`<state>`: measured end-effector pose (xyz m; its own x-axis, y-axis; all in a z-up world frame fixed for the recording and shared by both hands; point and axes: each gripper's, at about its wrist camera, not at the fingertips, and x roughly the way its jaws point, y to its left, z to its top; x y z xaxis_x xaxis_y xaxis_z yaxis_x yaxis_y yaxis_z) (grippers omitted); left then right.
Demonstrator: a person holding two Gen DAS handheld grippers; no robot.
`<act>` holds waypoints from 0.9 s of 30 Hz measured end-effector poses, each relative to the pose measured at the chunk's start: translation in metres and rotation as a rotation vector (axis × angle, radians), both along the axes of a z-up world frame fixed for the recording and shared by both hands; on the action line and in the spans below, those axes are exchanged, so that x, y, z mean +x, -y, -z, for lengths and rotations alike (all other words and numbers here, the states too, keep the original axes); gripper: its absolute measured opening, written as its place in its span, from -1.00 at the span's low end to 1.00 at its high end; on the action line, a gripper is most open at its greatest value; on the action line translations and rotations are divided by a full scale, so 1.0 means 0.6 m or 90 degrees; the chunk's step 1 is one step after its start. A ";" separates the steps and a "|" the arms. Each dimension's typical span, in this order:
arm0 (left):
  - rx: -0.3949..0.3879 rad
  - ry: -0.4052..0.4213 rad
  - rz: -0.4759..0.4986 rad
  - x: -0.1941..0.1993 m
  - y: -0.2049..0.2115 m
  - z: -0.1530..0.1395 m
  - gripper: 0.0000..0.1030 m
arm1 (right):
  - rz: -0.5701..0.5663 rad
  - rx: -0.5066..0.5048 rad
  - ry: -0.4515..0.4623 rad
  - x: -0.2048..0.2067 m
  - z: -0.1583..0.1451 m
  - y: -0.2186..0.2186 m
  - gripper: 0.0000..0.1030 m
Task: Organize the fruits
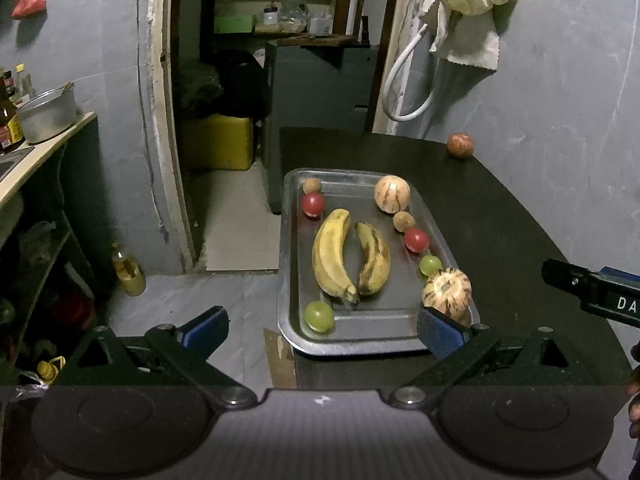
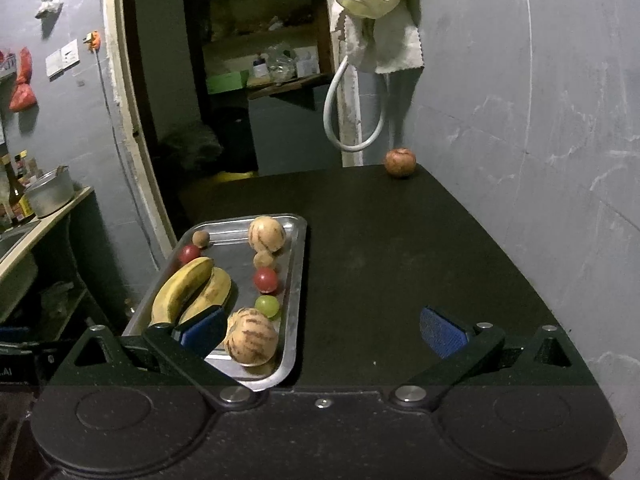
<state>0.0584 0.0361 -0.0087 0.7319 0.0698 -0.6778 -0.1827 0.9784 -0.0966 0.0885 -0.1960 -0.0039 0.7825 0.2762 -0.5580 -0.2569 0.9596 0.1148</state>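
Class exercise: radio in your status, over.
Left gripper and right gripper open, empty. Tray holds ten fruits; reddish fruit alone at table's far corner. Path clear.

Left tongs (image 1: 322, 330) and right tongs (image 2: 322, 330) both gape wide.

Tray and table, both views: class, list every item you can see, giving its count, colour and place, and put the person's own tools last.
Tray: one, silver metal, left part of the table.
Table: one, black, against the grey wall.
Bananas: two, yellow with dark spots, middle of the tray.
Striped round fruits: two, cream with brown stripes, right side of the tray, far and near.
Red fruits: two, one on the left side, one on the right.
Green fruits: two, near-left corner and right side.
Small brown fruits: two, far-left corner and right side.
Reddish-brown fruit: one, far corner of the table, off the tray.
Left tool: open, blue pads.
Right tool: open, blue pads.
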 end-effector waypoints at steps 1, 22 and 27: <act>0.001 0.000 -0.001 -0.003 0.001 0.000 0.99 | -0.005 0.000 0.002 -0.003 0.000 0.001 0.99; 0.012 0.001 -0.019 -0.078 0.024 0.005 0.99 | -0.044 -0.010 0.037 -0.069 -0.002 0.020 0.99; 0.006 -0.001 -0.023 -0.093 0.026 0.009 0.99 | -0.049 -0.010 0.032 -0.079 -0.003 0.027 0.99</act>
<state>0.0028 0.0204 -0.0141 0.7276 0.1022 -0.6783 -0.2178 0.9721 -0.0872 0.0411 -0.2121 -0.0023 0.7864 0.3282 -0.5232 -0.3350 0.9384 0.0851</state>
